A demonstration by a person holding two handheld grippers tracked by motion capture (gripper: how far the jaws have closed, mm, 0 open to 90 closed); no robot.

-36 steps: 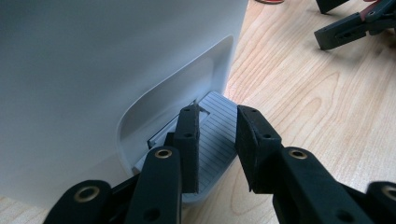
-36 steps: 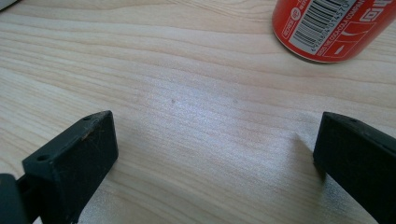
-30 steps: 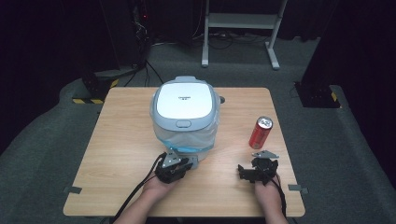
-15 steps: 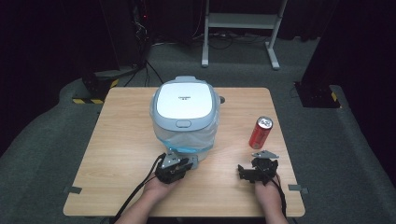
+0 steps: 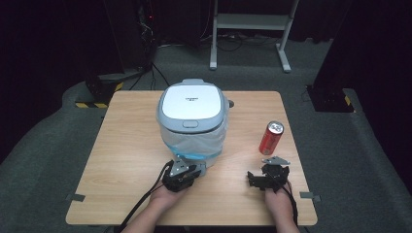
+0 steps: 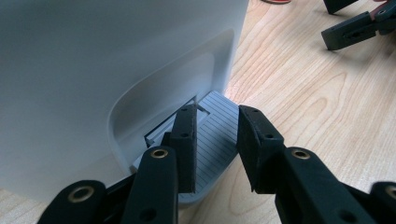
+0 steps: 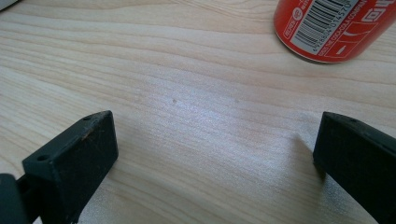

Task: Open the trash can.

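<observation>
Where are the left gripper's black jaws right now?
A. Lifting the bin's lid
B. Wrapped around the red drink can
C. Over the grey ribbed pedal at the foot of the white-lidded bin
C: the left gripper has its jaws apart over the grey ribbed pedal at the foot of the bin.

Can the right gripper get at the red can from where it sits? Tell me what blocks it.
Probably yes. The right gripper is open, and bare table lies between its jaws and the red can standing just ahead; nothing blocks it.
</observation>
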